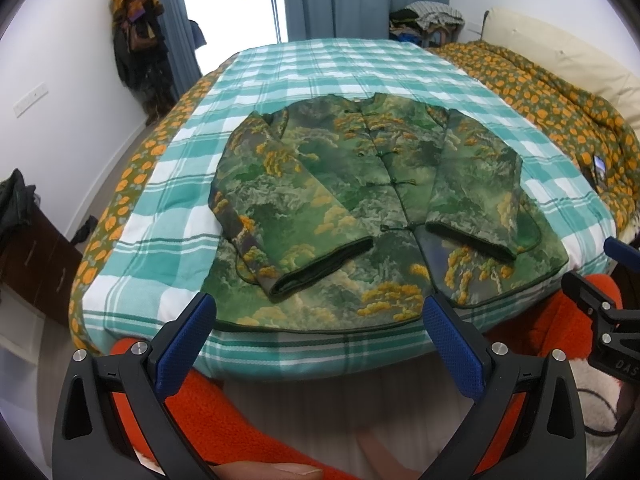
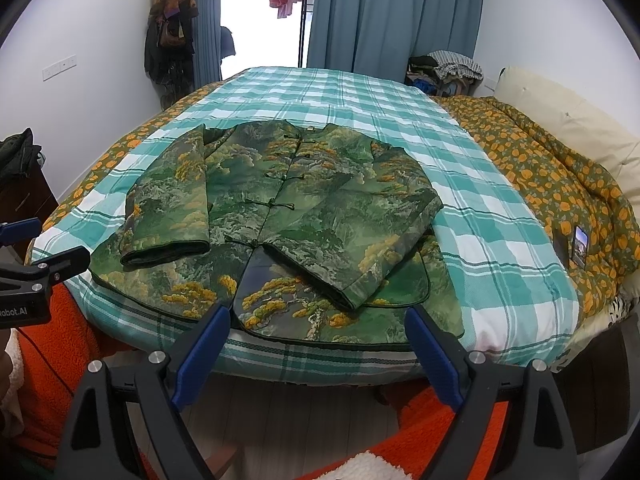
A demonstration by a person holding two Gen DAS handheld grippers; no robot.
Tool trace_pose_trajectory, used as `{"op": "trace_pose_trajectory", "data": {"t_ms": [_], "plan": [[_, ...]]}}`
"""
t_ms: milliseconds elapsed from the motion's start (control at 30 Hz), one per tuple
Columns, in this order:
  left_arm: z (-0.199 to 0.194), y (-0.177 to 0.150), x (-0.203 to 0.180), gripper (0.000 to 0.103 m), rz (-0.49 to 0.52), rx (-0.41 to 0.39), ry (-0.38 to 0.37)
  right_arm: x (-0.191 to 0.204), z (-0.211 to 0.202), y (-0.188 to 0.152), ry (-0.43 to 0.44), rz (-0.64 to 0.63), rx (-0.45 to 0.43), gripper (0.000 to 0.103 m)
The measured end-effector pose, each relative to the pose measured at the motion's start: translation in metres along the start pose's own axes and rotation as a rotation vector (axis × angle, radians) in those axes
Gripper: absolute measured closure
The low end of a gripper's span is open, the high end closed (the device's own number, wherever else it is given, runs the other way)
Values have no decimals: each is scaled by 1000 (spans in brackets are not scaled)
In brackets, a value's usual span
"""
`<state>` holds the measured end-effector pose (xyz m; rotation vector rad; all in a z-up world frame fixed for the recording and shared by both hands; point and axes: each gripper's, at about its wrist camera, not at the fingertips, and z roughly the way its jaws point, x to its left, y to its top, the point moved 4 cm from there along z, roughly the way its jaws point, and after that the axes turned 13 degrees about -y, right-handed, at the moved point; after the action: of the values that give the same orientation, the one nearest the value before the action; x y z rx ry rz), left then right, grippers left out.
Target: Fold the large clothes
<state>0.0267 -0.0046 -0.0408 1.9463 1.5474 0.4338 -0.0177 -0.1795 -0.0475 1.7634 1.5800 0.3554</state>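
Left wrist view shows the jacket [image 1: 360, 200] lying face up on the checked blanket [image 1: 160, 184] of the bed, buttoned, hem toward the near edge, both sleeves folded in over the front so the body makes a narrower block, likely ready for a fold from hem toward collar. The left gripper [image 1: 320, 344] hangs short of the bed edge with jaws spread wide and nothing between them; the right gripper [image 2: 318, 354] is likewise wide apart and empty, just off the hem. Both seem held back and level to take the hem corners together. Whether the sleeves lie flat beneath is hidden; the collar is small and distorted. A phone [image 2: 580, 246] rests on the orange quilt [image 2: 560, 184].
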Motion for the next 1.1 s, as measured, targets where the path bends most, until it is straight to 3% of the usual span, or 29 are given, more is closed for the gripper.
{"op": "trace_pose_trajectory", "data": {"t_ms": [1100], "plan": [[2, -3, 1, 0, -1, 5, 1, -4, 1, -1, 2, 4, 9, 12]]}}
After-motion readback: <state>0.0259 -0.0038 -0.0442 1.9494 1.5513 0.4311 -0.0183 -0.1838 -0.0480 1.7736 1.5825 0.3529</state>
